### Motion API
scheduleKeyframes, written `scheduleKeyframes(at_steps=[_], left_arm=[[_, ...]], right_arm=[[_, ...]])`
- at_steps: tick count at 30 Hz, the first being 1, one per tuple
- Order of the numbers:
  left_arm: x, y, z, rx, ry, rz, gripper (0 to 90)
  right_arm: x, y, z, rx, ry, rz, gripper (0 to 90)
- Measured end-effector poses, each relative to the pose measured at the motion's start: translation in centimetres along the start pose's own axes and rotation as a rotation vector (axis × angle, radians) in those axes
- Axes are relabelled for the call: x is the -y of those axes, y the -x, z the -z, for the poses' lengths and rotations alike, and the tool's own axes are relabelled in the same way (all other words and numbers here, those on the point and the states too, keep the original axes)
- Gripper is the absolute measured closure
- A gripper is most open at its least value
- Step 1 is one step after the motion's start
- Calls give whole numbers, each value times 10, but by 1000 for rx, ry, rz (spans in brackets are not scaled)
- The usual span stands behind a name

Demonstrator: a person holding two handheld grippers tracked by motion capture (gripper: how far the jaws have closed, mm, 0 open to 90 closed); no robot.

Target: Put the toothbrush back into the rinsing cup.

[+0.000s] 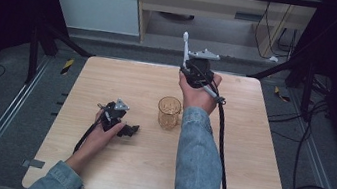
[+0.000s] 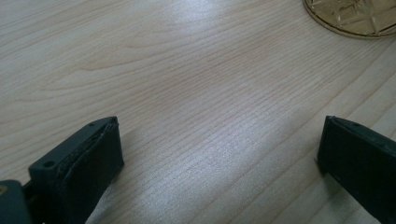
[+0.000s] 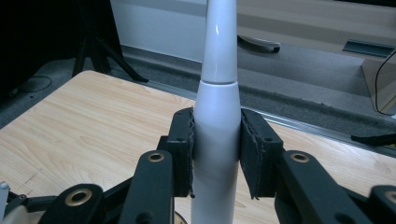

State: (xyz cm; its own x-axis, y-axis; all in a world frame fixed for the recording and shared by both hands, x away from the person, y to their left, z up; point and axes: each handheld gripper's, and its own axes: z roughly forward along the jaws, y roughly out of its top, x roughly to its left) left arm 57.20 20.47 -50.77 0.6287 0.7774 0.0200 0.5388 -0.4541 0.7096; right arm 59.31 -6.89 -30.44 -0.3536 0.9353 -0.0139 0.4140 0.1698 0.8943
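Note:
My right gripper [image 1: 194, 69] is raised over the far side of the table, shut on a white electric toothbrush [image 1: 185, 44] that points up. In the right gripper view both pads press the thick handle of the toothbrush [image 3: 217, 116], and its slim neck runs out of the top of the picture. An amber glass cup [image 1: 169, 112] stands upright at the middle of the wooden table [image 1: 108, 80]. My left gripper [image 1: 127, 130] rests low on the table to the left of the cup, open. Bare wood lies between its black fingers [image 2: 84, 163], with the cup's base [image 2: 355, 18] beyond them.
The person's denim sleeves [image 1: 196, 164] come in from the bottom edge. A black cable [image 1: 221, 148] trails from the right gripper across the table's right half. Dark stands and floor cables surround the table, and a wooden cabinet [image 1: 210, 4] stands behind it.

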Motion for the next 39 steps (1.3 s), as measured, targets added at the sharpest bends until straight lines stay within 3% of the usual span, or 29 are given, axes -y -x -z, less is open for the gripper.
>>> scheduleKeyframes(at_steps=[16,26,30,39], left_arm=[[0,0,0,0,1,1,0],[0,0,0,0,2,1,0],[0,0,0,0,1,0,0],[0,0,0,0,1,1,0]], right_arm=[[1,-6,-2,-41,86,-34,671],[25,-18,-7,-59,167,-72,671],[29,-22,-9,-70,170,-73,671],[40,-29,-19,-77,125,-54,671]])
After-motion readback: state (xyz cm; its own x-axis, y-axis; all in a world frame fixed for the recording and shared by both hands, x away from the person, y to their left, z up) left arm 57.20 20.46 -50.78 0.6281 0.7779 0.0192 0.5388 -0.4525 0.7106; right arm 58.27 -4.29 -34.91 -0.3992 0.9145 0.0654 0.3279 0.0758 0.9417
